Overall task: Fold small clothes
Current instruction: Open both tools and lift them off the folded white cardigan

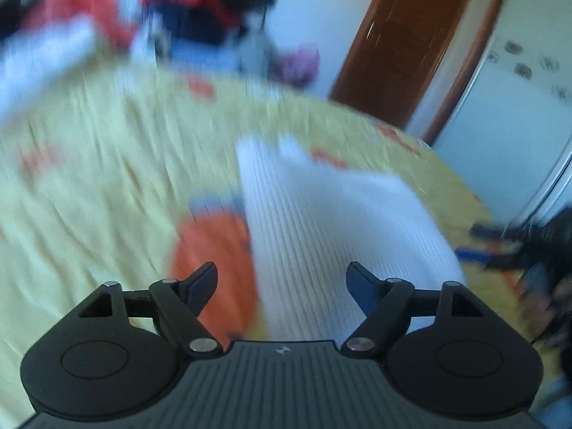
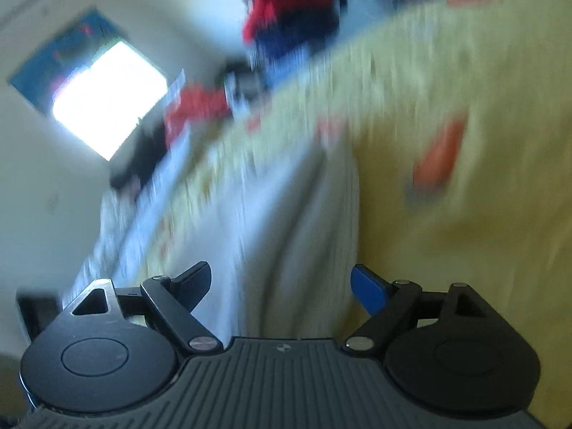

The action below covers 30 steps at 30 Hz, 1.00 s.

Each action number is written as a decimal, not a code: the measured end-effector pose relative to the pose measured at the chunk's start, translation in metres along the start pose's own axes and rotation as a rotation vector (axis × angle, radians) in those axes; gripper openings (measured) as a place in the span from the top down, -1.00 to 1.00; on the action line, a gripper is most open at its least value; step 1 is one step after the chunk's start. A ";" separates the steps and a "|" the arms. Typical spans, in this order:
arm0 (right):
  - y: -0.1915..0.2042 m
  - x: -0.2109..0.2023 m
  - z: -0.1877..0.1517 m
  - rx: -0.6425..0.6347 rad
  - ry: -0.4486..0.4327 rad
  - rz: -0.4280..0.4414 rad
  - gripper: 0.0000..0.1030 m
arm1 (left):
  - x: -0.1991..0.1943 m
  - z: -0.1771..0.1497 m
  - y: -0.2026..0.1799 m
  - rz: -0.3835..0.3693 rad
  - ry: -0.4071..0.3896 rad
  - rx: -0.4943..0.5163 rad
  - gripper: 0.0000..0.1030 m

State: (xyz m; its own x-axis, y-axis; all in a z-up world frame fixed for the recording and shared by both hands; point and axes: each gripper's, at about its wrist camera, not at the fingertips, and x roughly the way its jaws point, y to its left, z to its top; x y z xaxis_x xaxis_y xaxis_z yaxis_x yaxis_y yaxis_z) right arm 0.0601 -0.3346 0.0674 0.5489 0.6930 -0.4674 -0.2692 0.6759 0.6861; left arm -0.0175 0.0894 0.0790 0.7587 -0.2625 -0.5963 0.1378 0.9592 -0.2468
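Observation:
Both views are smeared by motion. A white ribbed garment (image 1: 321, 221) lies on the yellow bedspread (image 1: 107, 178), partly covering an orange cloth (image 1: 211, 250). My left gripper (image 1: 282, 282) hangs over the garment's near end, jaws wide apart, and neither pad touches the fabric. In the right wrist view the same white garment (image 2: 296, 232) runs away from my right gripper (image 2: 282, 282), which is open with nothing pinched. The orange cloth (image 2: 439, 153) shows further off to the right on the bedspread (image 2: 482, 250). A dark blurred shape with a blue part (image 1: 500, 246) sits at the bed's right edge.
A heap of red, dark and white clothes (image 1: 200, 10) is piled at the far side of the bed, also seen as the clothes heap (image 2: 289, 10). A brown door (image 1: 411, 43) stands behind. A bright window (image 2: 107, 100) is on the wall to the left.

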 end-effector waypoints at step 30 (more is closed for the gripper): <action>0.032 0.077 0.056 -0.253 -0.178 -0.341 -0.20 | 0.075 -0.008 -0.081 0.086 0.027 0.177 -0.81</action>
State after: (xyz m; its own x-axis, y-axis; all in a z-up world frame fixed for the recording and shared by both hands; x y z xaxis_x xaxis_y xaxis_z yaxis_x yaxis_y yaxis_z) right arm 0.1383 -0.2740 0.0847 0.7613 0.3813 -0.5244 -0.2218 0.9131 0.3420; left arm 0.0235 -0.0084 0.0484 0.7551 -0.1794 -0.6305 0.1851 0.9810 -0.0575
